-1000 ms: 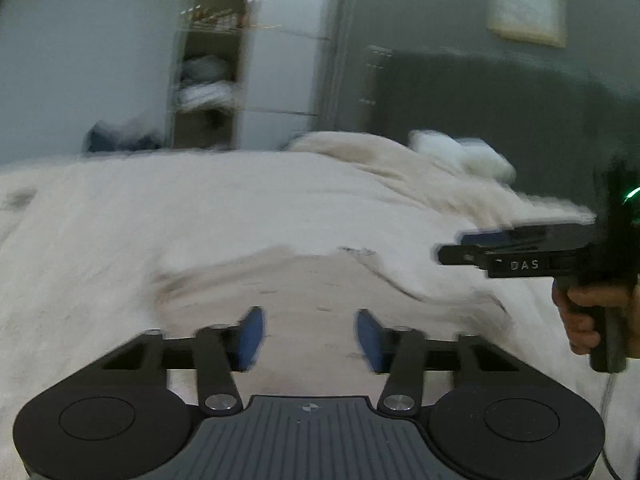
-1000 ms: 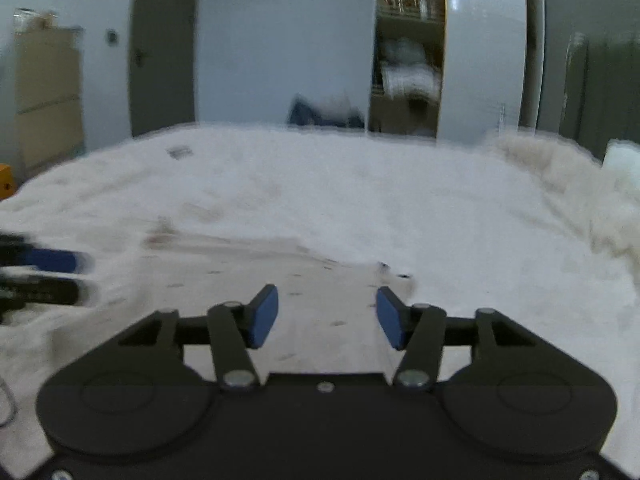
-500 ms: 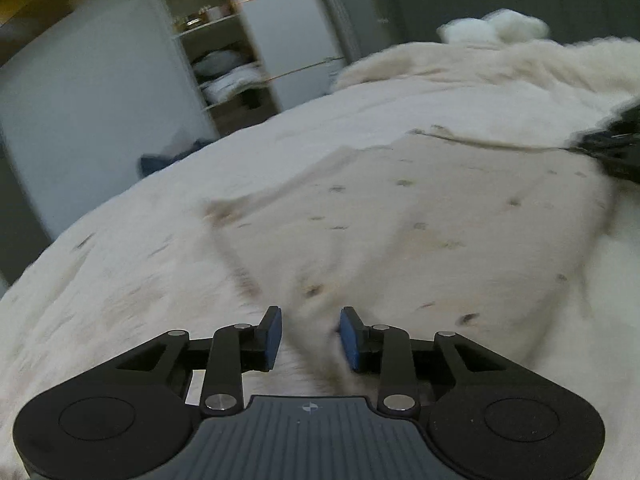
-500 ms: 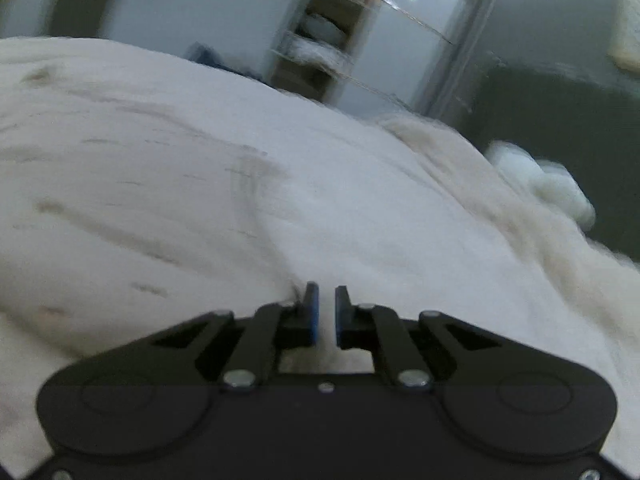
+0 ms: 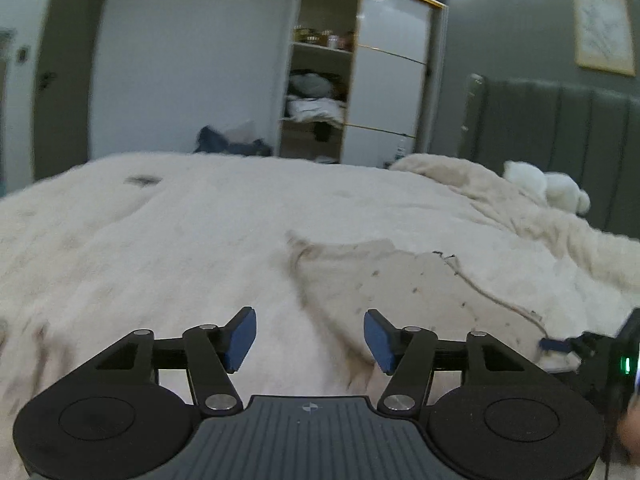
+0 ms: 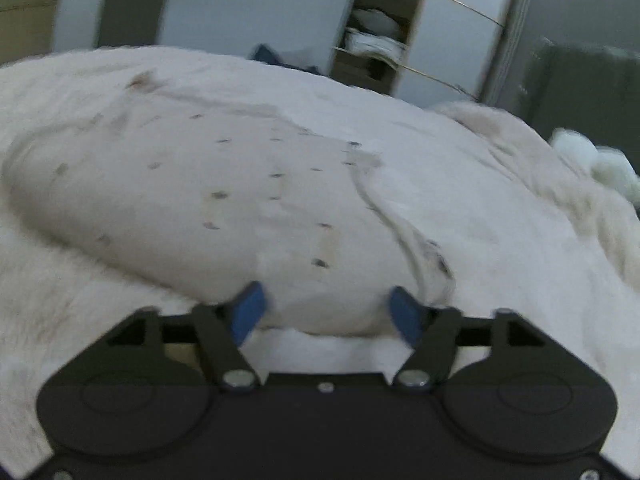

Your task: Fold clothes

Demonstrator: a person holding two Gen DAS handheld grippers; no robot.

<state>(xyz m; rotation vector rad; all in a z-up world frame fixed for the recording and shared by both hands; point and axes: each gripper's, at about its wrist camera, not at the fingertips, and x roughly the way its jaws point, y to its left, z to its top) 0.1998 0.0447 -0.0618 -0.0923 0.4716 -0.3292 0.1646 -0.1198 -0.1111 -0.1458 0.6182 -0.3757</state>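
A cream garment [image 5: 384, 280] with small dark specks lies flat on the fluffy white bed [image 5: 160, 240]. In the left wrist view it spreads from the centre toward 3 o'clock, its long axis running from the near edge at 6 o'clock up toward 1 o'clock, with a cord-like trim [image 5: 492, 296] along its right border. In the right wrist view the same garment [image 6: 208, 200] fills the middle, its long side lying across the frame from 9 o'clock to 3 o'clock and its near hem just ahead of the blue pads.

The left tongs [image 5: 310, 338] hover over the bed at the garment's left border, spread wide and holding nothing. The right tongs [image 6: 328, 312] are also spread wide, their pads straddling the near hem — whether they touch the cloth cannot be told through the blur. From the left wrist view the right tongs [image 5: 560, 346] sit at 3 o'clock by the end of the trim.

Half a second ago both pairs were nearly pressed together on the cloth — now both have opened. The left camera, tilted before, looks level at the wardrobe [image 5: 360, 80] at 12 o'clock, and the garment lies flatter than it did.
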